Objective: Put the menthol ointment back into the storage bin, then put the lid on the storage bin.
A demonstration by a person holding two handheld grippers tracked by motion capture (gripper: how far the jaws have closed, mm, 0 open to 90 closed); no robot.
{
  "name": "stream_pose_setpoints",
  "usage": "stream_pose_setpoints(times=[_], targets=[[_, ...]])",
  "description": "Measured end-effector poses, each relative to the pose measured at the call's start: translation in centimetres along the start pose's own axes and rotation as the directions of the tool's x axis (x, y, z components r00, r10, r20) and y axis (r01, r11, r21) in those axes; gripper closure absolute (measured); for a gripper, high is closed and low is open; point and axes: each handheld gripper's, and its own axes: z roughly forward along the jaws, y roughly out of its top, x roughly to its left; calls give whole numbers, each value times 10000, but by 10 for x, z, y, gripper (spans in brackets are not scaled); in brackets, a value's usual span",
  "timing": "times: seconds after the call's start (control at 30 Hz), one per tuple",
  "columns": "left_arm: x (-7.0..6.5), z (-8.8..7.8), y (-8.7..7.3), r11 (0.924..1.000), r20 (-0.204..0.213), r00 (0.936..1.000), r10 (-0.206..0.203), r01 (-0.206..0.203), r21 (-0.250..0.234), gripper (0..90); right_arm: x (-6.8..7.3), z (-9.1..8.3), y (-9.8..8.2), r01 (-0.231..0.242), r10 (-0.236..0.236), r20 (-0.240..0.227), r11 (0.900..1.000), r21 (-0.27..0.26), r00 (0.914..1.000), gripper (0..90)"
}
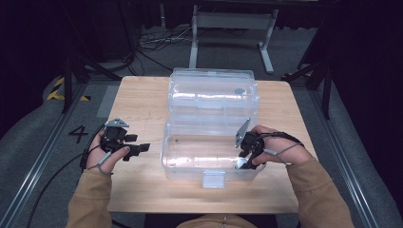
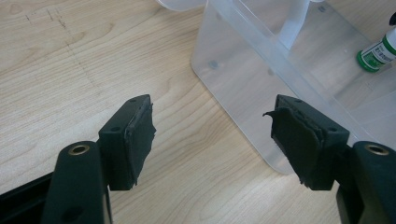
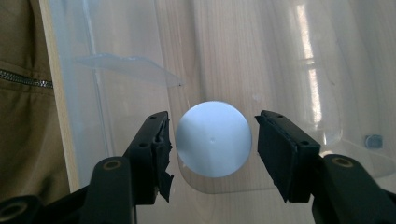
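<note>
- Right hand-held gripper [image 1: 246,159] is reaching down into the near right corner of the clear plastic box [image 1: 190,164], whose lid [image 1: 214,95] is lying open behind it on the counter [image 1: 138,102].
- In the right gripper view, a white round cap [image 3: 214,138] is sitting between the jaws of this hand-held gripper [image 3: 212,149]. A thin gap is showing on each side, so the pads are not pressing on it; the jaws are standing wide and nothing is being held.
- The cap belongs to a small bottle standing on the box floor; in the left gripper view it is showing as a white bottle [image 2: 379,52] with a green label, near the far wall of the box.
- Left hand-held gripper [image 1: 135,148] is hovering over bare counter just left of the box, apart from it. In its own view the left hand-held gripper [image 2: 212,135] is standing wide open with only wood grain and the box corner between the pads.
- The box's front latch [image 1: 213,179] is hanging at the near edge, toward the person's tan sleeves [image 1: 90,199].
</note>
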Motion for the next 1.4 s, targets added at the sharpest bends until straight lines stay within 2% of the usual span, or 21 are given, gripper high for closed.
stream_pose_setpoints(times=[0.17,0.2,0.27,0.47,0.5,0.6,0.77,0.97,1.13,1.2,1.37,1.4], targets=[[0,-1,0,10000,-27,10000,9,-9,-8,306,1,-6,-2,44,-39,142,9995,-326,9999,447],[0,-1,0,10000,-13,10000,-1,1,1,306,2,-8,-2,-73,77,136,9996,-277,9999,448],[0,-1,0,10000,-4,10000,-5,5,-2,306,3,-12,-2,36,-26,206,9989,-469,9998,451],[-1,1,3,10000,48,10000,37,-37,6,305,5,-26,-4,-22,59,396,9958,-919,9992,457],[-1,2,3,9999,51,9999,107,-108,26,305,7,-32,-6,-135,189,472,9936,-1123,9987,456],[-2,3,4,9999,75,9999,102,-102,35,306,7,-36,-7,-160,220,489,9926,-1203,9986,455],[-3,4,5,9999,87,9999,132,-133,63,306,8,-48,-9,-480,594,680,9861,-1590,9959,464],[-3,3,4,9999,70,9999,136,-136,69,306,6,-62,-9,-354,618,1047,9709,-2368,9926,477],[-3,2,2,9999,50,10000,80,-80,87,306,4,-76,-5,-253,609,1126,9555,-2940,9918,493],[-4,2,1,9999,25,9999,115,-115,87,306,4,-78,-4,-252,627,1157,9532,-3012,9913,495],[-6,-1,-2,9998,44,9999,129,-129,123,306,-1,-90,3,-250,783,1368,9347,-3544,9875,498],[-6,-1,-2,9999,27,9999,106,-106,127,306,-3,-94,6,-230,823,1441,9278,-3725,9861,497]])
